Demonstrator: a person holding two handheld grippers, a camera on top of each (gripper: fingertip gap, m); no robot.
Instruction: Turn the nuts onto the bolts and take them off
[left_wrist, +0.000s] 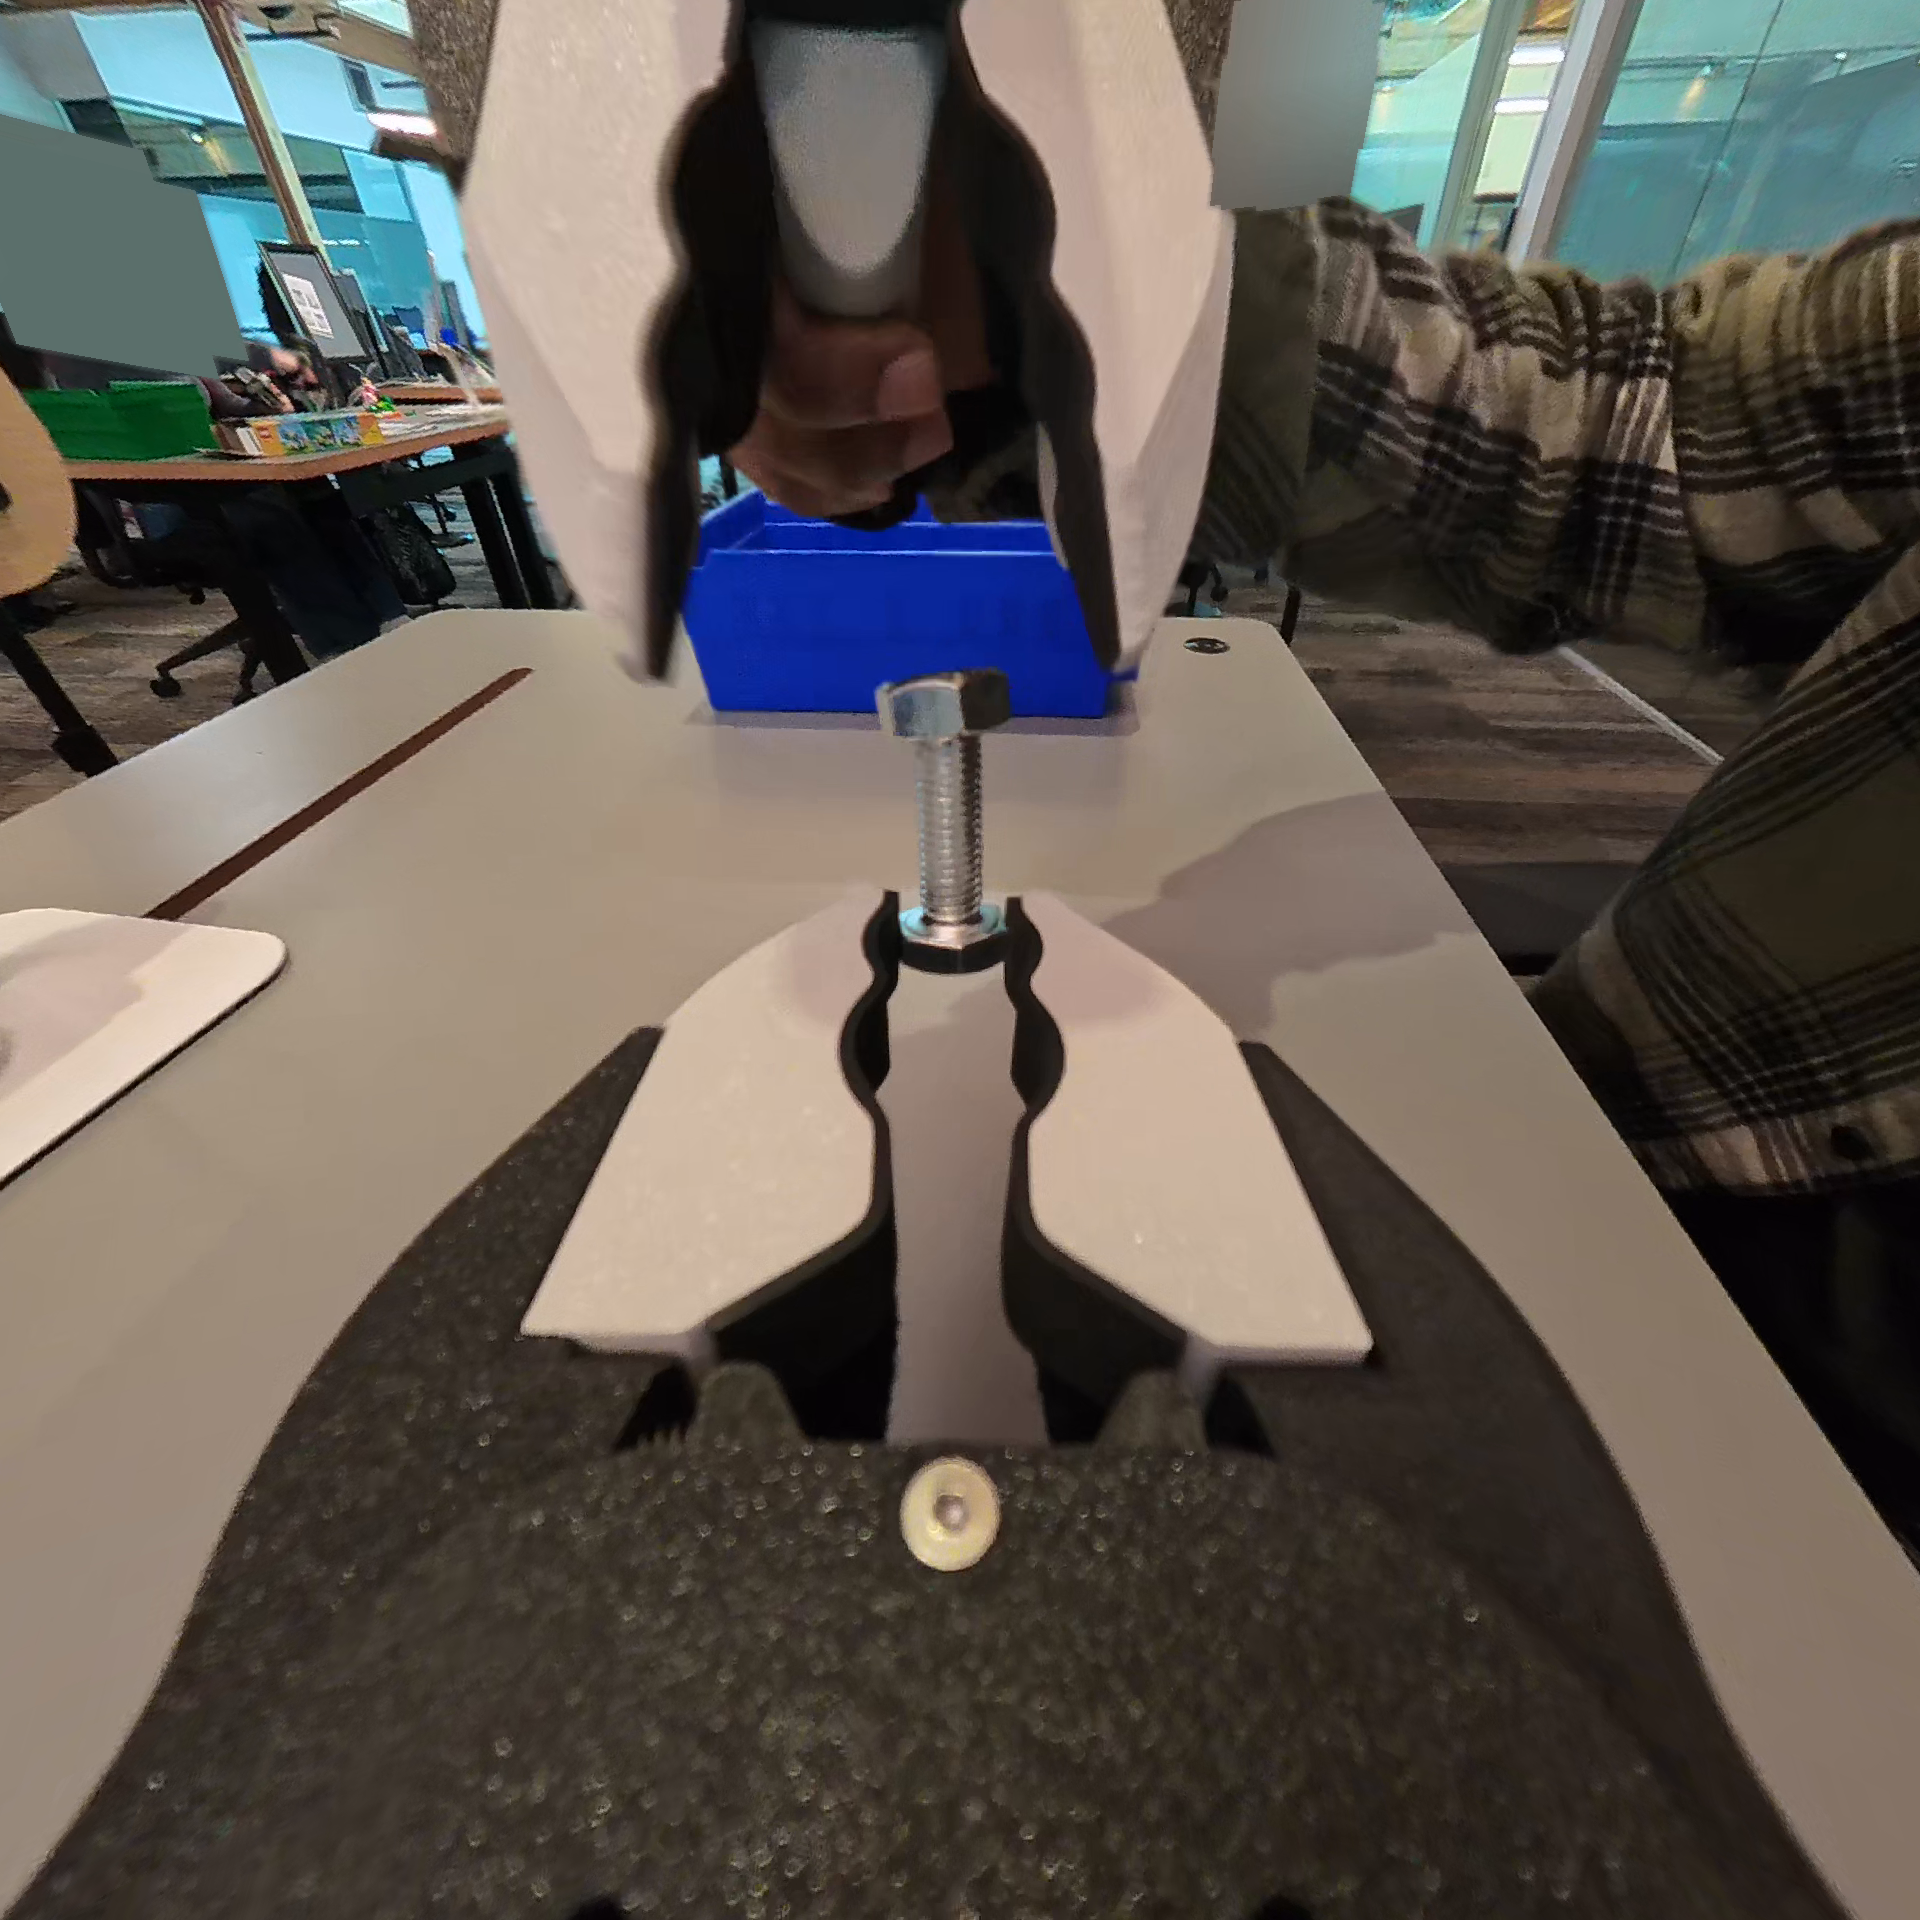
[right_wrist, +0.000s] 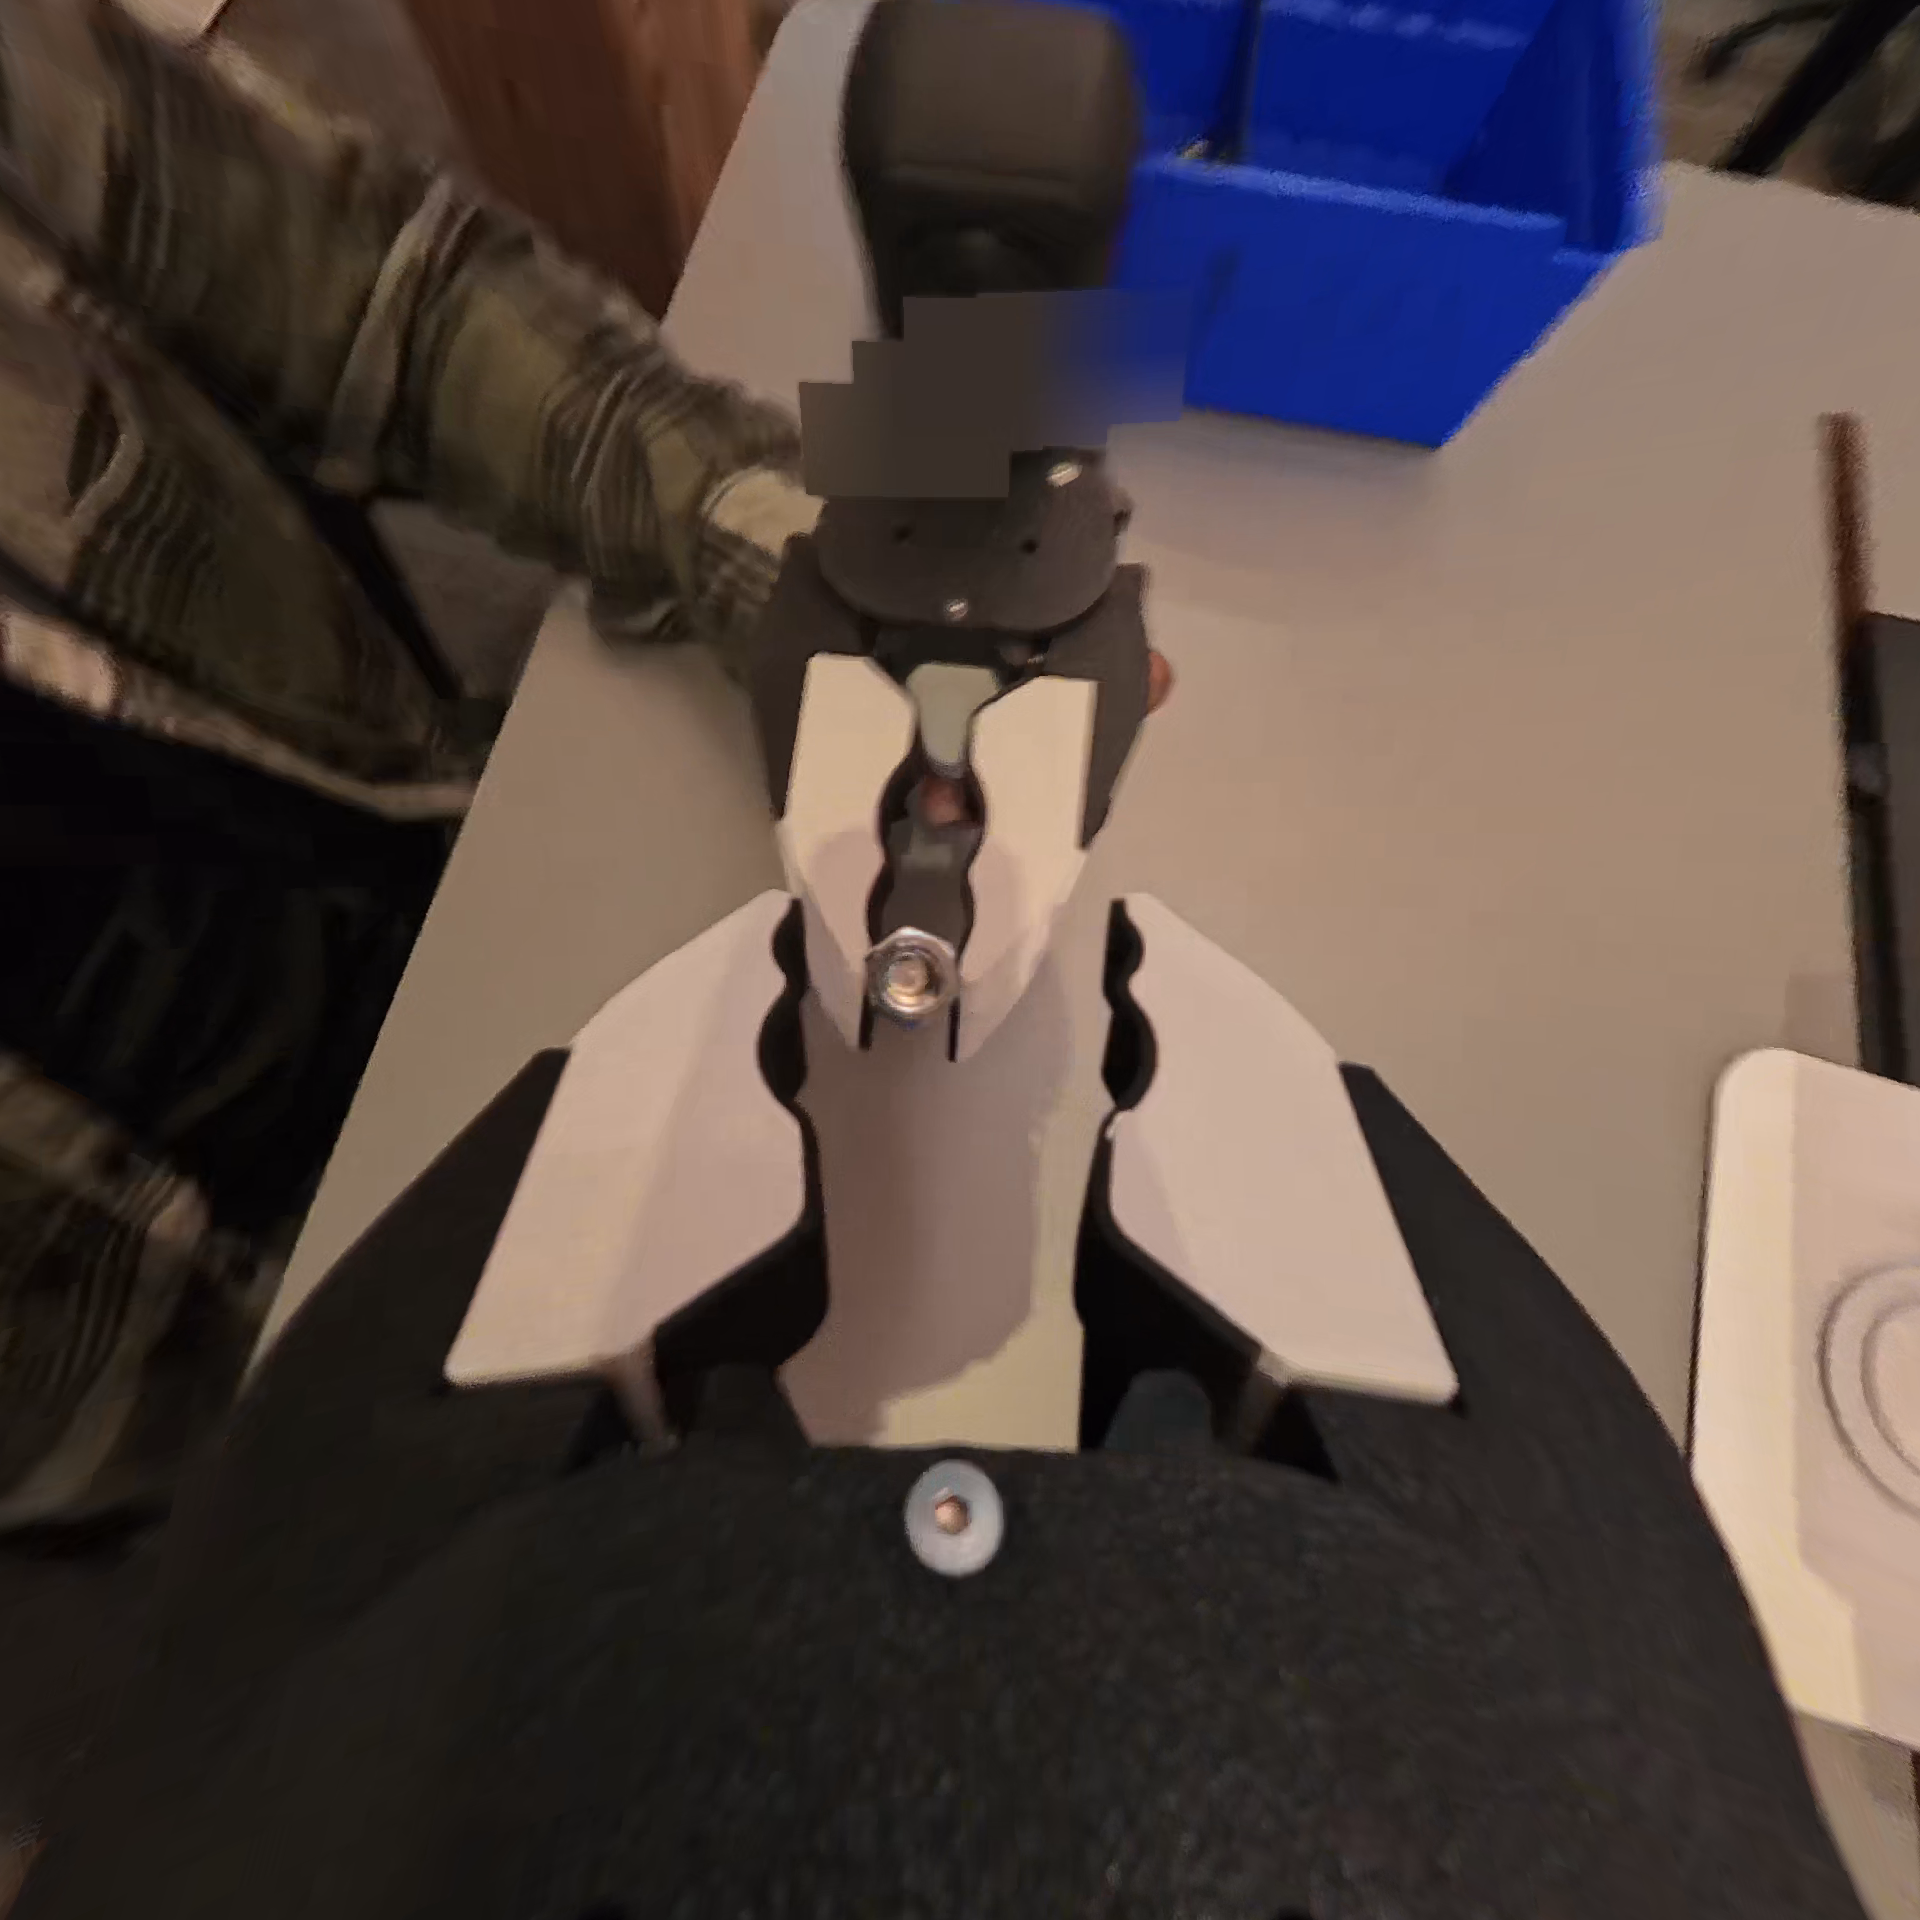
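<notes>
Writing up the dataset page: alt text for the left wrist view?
The left hand-held gripper is shut on a hex nut at the lower end of an upright silver bolt, head up. The open right hand-held gripper hangs just above the bolt head, with a blue bin behind on the grey table.

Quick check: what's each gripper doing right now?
Left gripper: closed on the nut, with the bolt standing up from it.
Right gripper: open, holding nothing.
</notes>
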